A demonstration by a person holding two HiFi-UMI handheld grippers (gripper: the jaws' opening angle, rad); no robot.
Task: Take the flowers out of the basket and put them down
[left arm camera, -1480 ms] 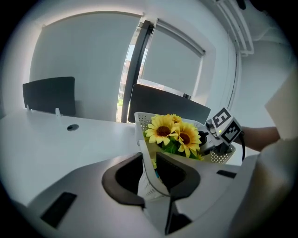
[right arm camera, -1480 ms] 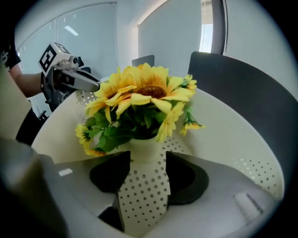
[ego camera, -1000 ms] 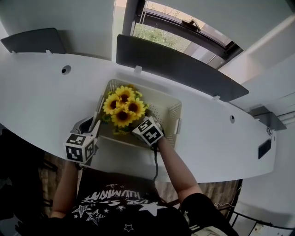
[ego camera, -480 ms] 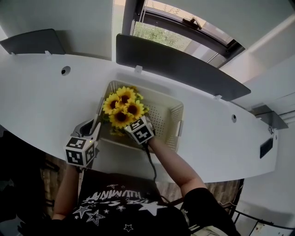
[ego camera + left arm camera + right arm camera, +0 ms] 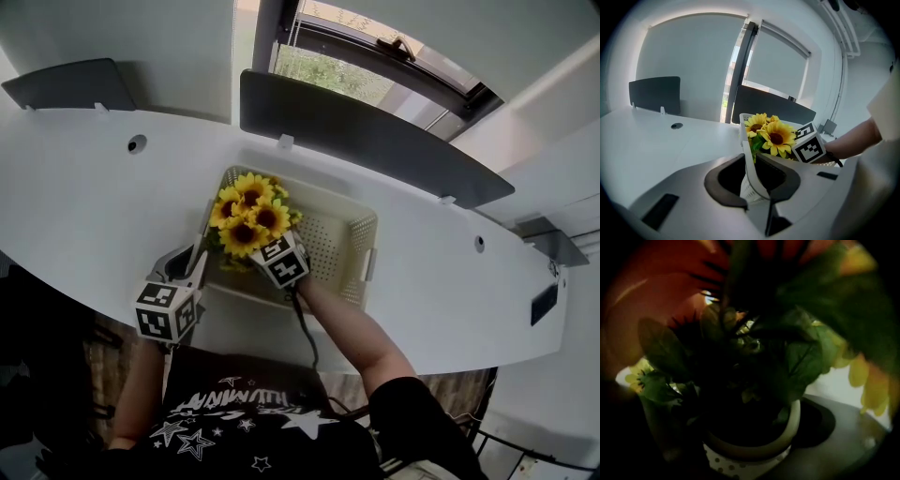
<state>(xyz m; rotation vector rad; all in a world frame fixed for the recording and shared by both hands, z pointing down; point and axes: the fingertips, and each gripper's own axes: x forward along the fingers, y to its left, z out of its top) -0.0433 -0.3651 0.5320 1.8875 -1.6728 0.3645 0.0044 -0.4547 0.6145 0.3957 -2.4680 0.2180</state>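
Observation:
A bunch of yellow sunflowers stands in the left end of a cream perforated basket on the white desk. In the right gripper view they rise from a small white dotted pot. My right gripper reaches in under the blooms. Its jaws stand wide with the pot between them, and one dark pad lies just beside the pot's rim. My left gripper is shut on the basket's left wall, with the sunflowers right behind it.
The curved white desk has cable holes and dark divider screens along its back edge, under a window. The basket's right half holds nothing. The desk's front edge runs just below the basket, near the person's torso.
My right gripper has slid left along the basket's near side and pushed in under the sunflowers. The left gripper has kept its hold on the basket wall.

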